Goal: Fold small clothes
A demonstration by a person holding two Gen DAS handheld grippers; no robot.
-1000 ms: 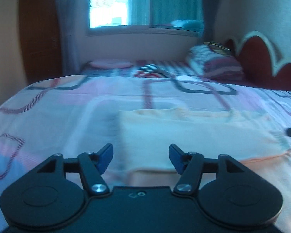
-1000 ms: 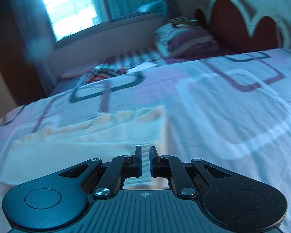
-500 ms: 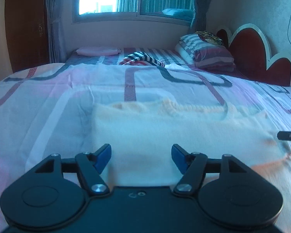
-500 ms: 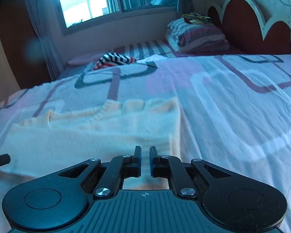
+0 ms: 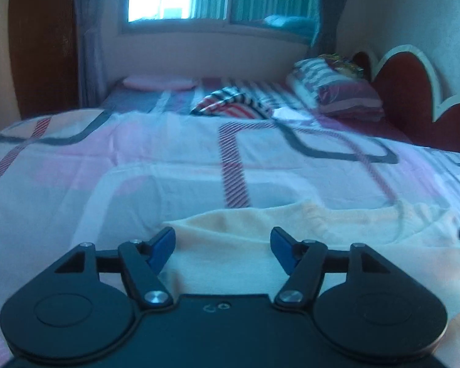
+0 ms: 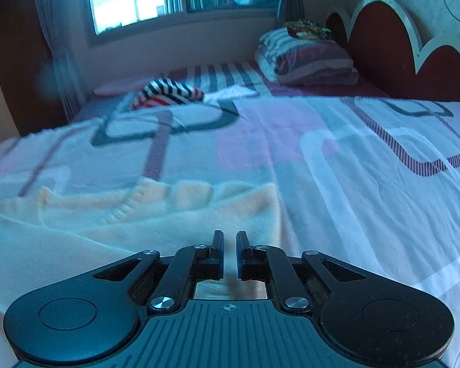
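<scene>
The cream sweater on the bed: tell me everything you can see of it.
The cream sweater is a pale peach-cream knit, soft and fuzzy, with a ribbed band showing near its far edge. It lies spread flat on the patterned bedsheet, lightly rumpled along the far edge. The left gripper, open, hovers over its near left part; the right gripper, shut, sits over its right edge. Whether either touches it cannot be told.
</scene>
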